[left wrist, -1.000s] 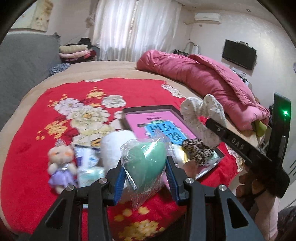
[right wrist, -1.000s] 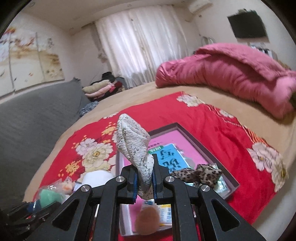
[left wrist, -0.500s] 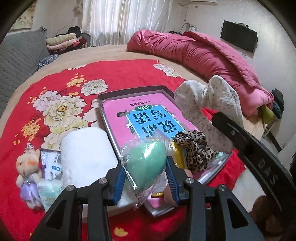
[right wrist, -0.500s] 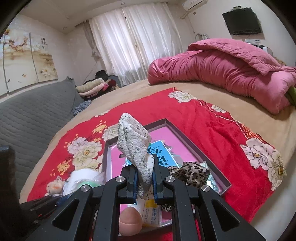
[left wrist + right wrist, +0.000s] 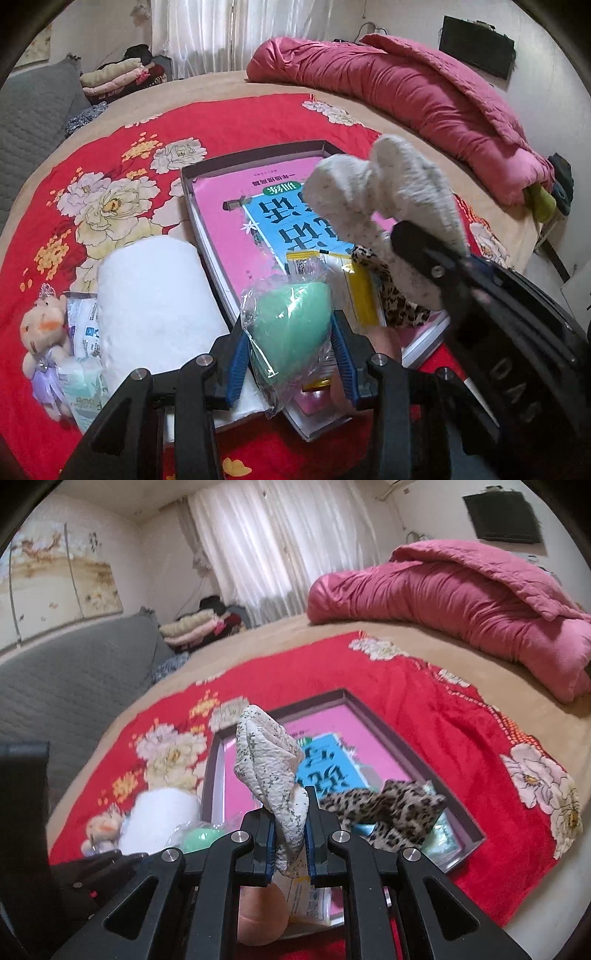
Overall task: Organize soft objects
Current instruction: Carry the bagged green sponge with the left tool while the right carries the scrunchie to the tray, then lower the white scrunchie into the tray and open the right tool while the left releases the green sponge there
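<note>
Left wrist view: my left hand-held gripper (image 5: 288, 350) clamps, about half open, a bagged green sponge (image 5: 291, 321) over the near corner of the tray (image 5: 255, 155) on the bed, which I judge is the collecting place. Right wrist view: my right hand-held gripper (image 5: 290, 834), nearly closed, pinches a speckled white cloth (image 5: 269, 760) above the same tray, beside the leopard-print scrunchie (image 5: 388, 808) lying inside.
</note>
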